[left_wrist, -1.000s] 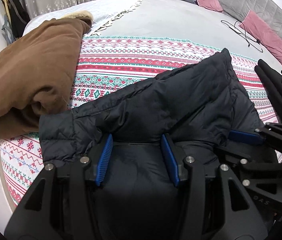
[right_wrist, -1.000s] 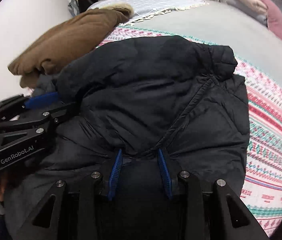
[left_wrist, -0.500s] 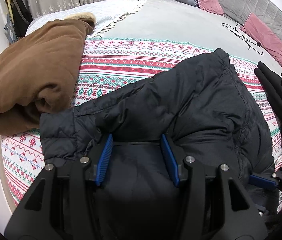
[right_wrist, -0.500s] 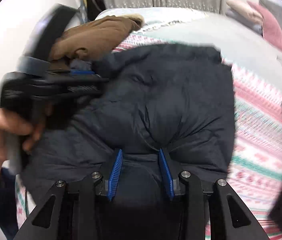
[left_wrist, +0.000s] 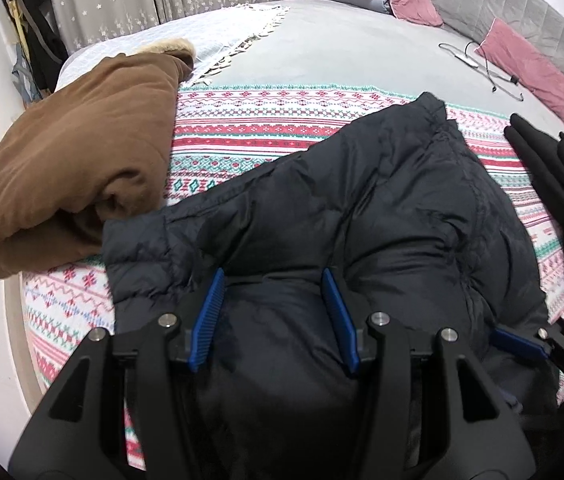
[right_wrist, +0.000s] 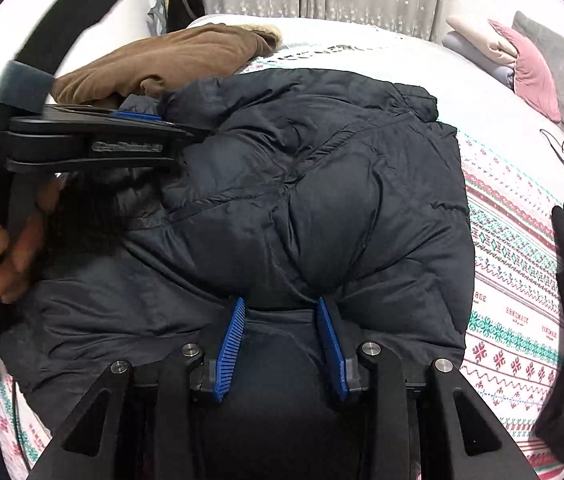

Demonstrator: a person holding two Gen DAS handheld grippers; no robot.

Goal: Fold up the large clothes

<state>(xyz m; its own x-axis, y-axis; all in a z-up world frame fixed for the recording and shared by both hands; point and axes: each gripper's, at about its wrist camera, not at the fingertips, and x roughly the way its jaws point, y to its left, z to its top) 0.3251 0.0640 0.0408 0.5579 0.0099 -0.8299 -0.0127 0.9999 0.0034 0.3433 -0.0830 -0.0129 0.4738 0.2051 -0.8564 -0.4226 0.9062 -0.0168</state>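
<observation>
Padding of the dark puffer jacket [left_wrist: 361, 208] bulges between both tools' blue pads. Left gripper [left_wrist: 274, 312] and right gripper [right_wrist: 282, 340] each clench a thick fold of it on the patterned blanket [left_wrist: 266, 120]

navy puffer jacket [left_wrist: 361, 208], brown coat [left_wrist: 82, 160], red-green patterned blanket [left_wrist: 266, 120]

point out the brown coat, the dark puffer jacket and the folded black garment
brown coat [left_wrist: 78, 160], left wrist view, on the middle of its folded top layer
dark puffer jacket [right_wrist: 341, 208], right wrist view, on the puffed panel at its centre
folded black garment [left_wrist: 561, 196], left wrist view, on its middle fold
</observation>
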